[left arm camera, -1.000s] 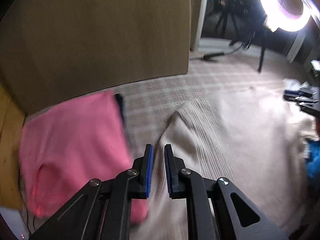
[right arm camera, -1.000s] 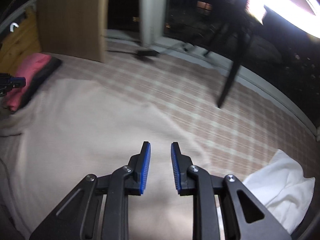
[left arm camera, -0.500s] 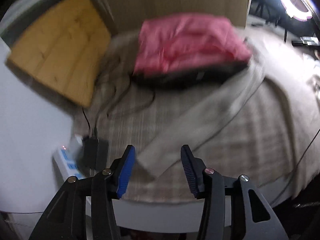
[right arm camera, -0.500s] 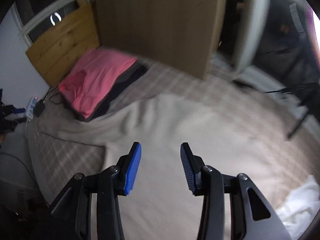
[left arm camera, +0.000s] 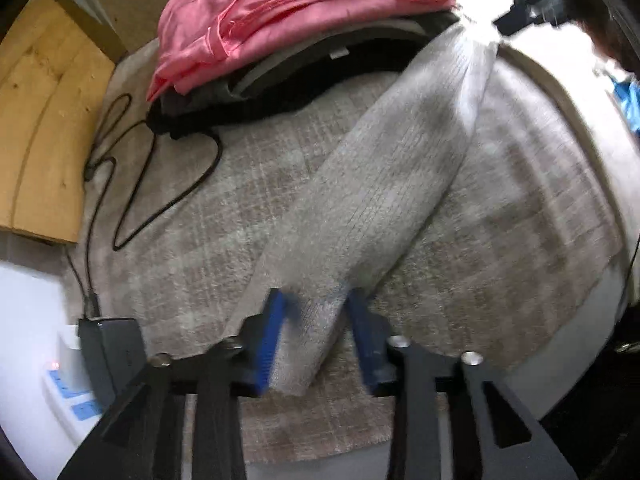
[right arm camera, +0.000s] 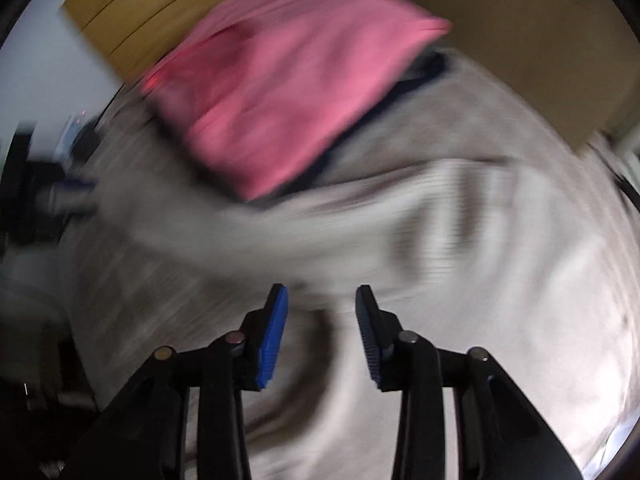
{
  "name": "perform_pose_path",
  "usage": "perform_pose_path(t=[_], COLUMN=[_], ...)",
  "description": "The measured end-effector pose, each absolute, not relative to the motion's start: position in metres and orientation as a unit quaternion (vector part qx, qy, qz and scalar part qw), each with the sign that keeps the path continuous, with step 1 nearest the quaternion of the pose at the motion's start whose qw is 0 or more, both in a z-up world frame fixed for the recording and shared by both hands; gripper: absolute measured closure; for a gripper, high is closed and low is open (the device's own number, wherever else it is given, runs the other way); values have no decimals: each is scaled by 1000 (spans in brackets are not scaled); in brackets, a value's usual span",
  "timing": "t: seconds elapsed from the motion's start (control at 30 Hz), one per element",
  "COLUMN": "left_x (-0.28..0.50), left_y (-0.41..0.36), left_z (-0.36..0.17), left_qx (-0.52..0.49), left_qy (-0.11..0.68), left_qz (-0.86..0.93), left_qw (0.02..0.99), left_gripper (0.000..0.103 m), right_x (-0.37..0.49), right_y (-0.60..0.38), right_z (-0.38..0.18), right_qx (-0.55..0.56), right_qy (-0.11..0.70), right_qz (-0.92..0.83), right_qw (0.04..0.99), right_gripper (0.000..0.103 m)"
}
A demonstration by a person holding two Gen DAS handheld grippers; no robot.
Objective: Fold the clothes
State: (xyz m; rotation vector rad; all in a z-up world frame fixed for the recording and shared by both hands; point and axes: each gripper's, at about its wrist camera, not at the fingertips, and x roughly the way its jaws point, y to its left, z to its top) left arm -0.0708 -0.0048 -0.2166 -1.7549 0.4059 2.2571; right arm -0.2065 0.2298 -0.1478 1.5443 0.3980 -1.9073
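Note:
A beige ribbed sweater lies spread on the checked bed cover; its long sleeve (left arm camera: pixel 384 184) runs toward me. My left gripper (left arm camera: pixel 316 336) is open, with the sleeve's cuff lying between its blue pads. In the blurred right wrist view, the sweater's body (right arm camera: pixel 460 240) fills the middle and right. My right gripper (right arm camera: pixel 322 332) is open and empty just above the sweater, near where the sleeve joins the body.
A pile of folded clothes with a pink garment (left arm camera: pixel 280 12) on top sits at the head of the bed; it also shows in the right wrist view (right arm camera: pixel 288 92). A black cable (left arm camera: pixel 132 184) and charger (left arm camera: pixel 108 348) lie at left. A wooden headboard (left arm camera: pixel 40 120) stands behind.
Both grippers have opened and swung left toward the pink pile. The left one has dropped to the sleeve's cuff, which now lies between its pads. The right one has come down close over the sweater.

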Motion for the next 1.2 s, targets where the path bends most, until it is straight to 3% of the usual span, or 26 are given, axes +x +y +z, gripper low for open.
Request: perform_pose_path(t=[0.07,0.13,0.2,0.33,0.43,0.5,0.53,0.77,0.93,1.2], left_x=[-69,-67,-67,-76,-80,-77,-75,-45,-6,16], left_y=[-9,-15,-25,-43,-40,-31,-28,-11,24,61], left_z=[-212,-205,-198,-201,-214,-219,-217,-175,-124,-114], left_qx=[-603,-600,-594,-598,-605,-595,-584,-542,-496,-493], left_qy=[130,120,120,103,108,120,120,99,88,86], left_qz=[776,779,786,787,780,785,793,825,844,835], left_qw=[132,134,126,113,116,127,128,121,185,229], left_gripper=[83,77,55,53,63,89,97,97,97,97], right_x=[-203,-200,-203,-212,-227,-242,-251,-291,-300,-307], right_y=[216,202,200,213,243,270,285,296,267,237], right_z=[-149,-150,-148,-142,-129,-120,-118,-131,-149,-180], right_qx=[584,579,578,582,583,584,591,628,644,675], right_qy=[154,156,150,133,102,62,30,-64,-36,48], right_qz=[-726,-726,-728,-736,-761,-779,-782,-768,-758,-732], right_qw=[329,337,336,320,267,220,196,112,102,78], right_gripper=[69,69,69,69,69,69,69,69,69,68])
